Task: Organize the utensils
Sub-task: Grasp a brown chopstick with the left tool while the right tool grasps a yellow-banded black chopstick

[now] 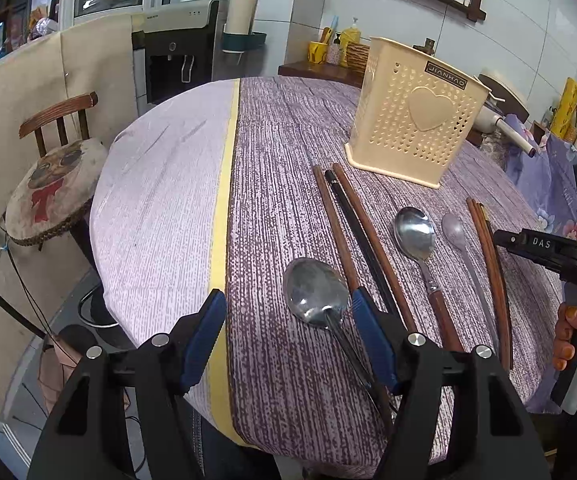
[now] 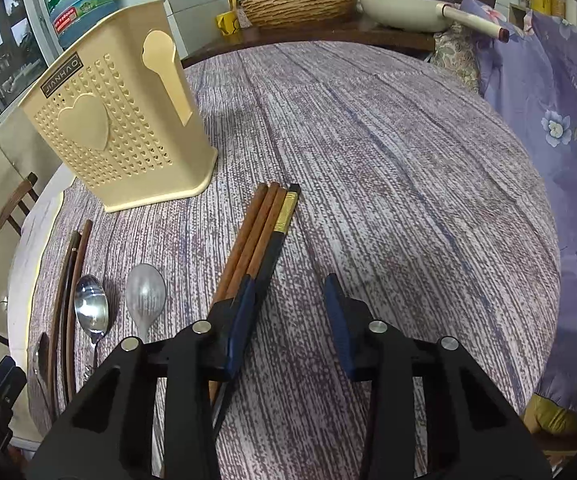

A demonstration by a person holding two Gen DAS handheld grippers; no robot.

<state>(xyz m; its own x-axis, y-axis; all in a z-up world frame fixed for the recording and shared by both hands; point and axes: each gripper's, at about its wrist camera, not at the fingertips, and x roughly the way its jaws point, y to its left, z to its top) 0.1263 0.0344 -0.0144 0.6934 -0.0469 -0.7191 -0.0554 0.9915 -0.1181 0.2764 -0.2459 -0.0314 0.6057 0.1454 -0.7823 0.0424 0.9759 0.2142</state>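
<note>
On the tablecloth (image 2: 368, 160), chopsticks (image 2: 256, 236) apparently beside right gripper (image 2: 292, 304).

The tablecloth (image 1: 288, 128) is streaked purple and white, with a yellow stripe (image 1: 224, 200). The holder (image 1: 416, 116) is cream, pierced with small hearts. Brown and black chopsticks (image 2: 256, 236) are seen, one banded gold. The spoons (image 1: 316, 292) are silver.
</note>
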